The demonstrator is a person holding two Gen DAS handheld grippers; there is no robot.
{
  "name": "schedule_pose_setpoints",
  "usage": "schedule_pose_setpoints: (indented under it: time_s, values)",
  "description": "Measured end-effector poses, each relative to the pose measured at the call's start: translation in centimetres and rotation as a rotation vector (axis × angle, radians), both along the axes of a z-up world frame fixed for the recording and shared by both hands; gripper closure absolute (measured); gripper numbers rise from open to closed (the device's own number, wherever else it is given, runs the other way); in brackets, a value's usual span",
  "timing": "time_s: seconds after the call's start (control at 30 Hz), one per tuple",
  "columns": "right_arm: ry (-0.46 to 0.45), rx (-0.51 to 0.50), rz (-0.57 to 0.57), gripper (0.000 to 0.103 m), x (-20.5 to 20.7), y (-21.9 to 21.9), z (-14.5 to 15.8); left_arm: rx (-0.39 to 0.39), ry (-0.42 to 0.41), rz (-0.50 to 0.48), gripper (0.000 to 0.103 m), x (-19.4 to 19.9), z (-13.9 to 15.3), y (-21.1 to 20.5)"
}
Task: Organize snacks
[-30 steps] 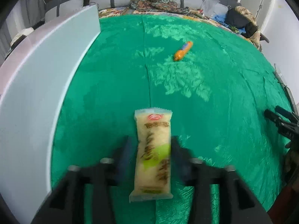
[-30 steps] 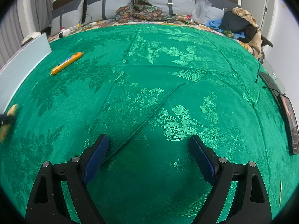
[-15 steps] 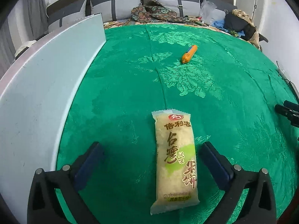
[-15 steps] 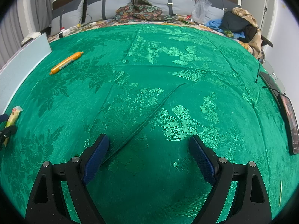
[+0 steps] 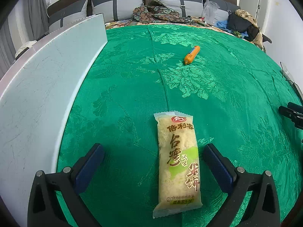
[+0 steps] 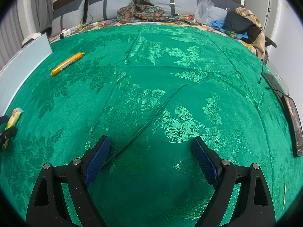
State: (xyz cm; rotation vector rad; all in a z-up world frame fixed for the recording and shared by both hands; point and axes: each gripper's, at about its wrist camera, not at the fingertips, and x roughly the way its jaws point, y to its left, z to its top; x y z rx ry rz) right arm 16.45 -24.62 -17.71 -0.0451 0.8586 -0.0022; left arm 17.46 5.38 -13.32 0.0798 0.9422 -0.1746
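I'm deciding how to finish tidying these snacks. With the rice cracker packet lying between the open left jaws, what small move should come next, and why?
Probably draw the left gripper back off the rice cracker packet, then head for the orange sausage stick. The packet lies flat on the green bedspread with neither pad touching it, near the white board, so it looks placed. The sausage lies alone farther up, and the right gripper is open and empty.

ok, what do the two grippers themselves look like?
Both match: the left gripper and right gripper each have two black plastic fingers with triangular cut-outs, silver round bolt heads, and dark blue textured pads on the inner faces. No cables, markings, hands or sleeves show.
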Motion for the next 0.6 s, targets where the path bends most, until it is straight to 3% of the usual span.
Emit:
schedule_pose_setpoints:
  time_s: [0.4,0.47,0.6]
  values:
    - [0.005,0.007,0.005,0.012,-0.1,-0.1,0.0,0.0,0.0,0.0,0.0,0.0,0.0,0.0]
    - [0.055,0.004,0.01,0.012,0.7,0.2,0.3,-0.001,0.0,0.0,0.0,0.1,-0.1,0.0]
    - [0.092,0.103,0.052,0.013,4.0,3.3,2.4,0.0,-0.001,0.0,0.0,0.1,0.0,0.0]
